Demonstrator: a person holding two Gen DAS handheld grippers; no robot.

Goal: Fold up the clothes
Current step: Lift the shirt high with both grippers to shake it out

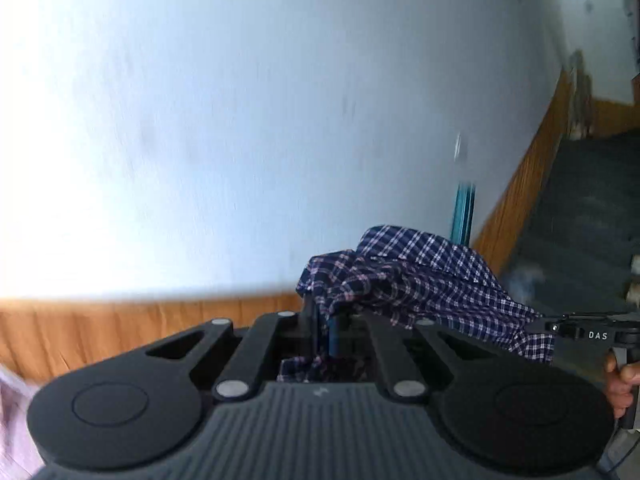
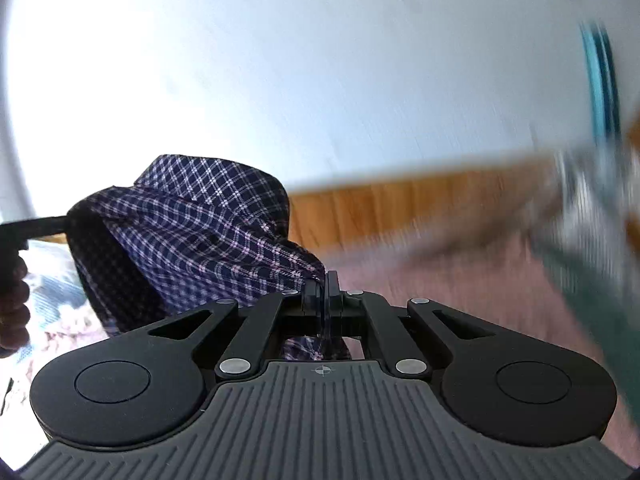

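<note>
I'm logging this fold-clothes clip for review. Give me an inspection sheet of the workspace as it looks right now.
Surface: no folding surface seen; both cameras tilt up at the wall, with blur.
Job's things: checked garment, navy with light lines, held up in the air and stretched between both grippers.
Clutter: pale patterned fabric low in the right wrist view; too blurred to identify.
Grippers: left gripper shut on the garment; right gripper shut on another part of it.
Cables: thin dark cable at the lower edge, left wrist view.
Surroundings: white wall, wooden skirting, teal upright bar, dark floor.
</note>
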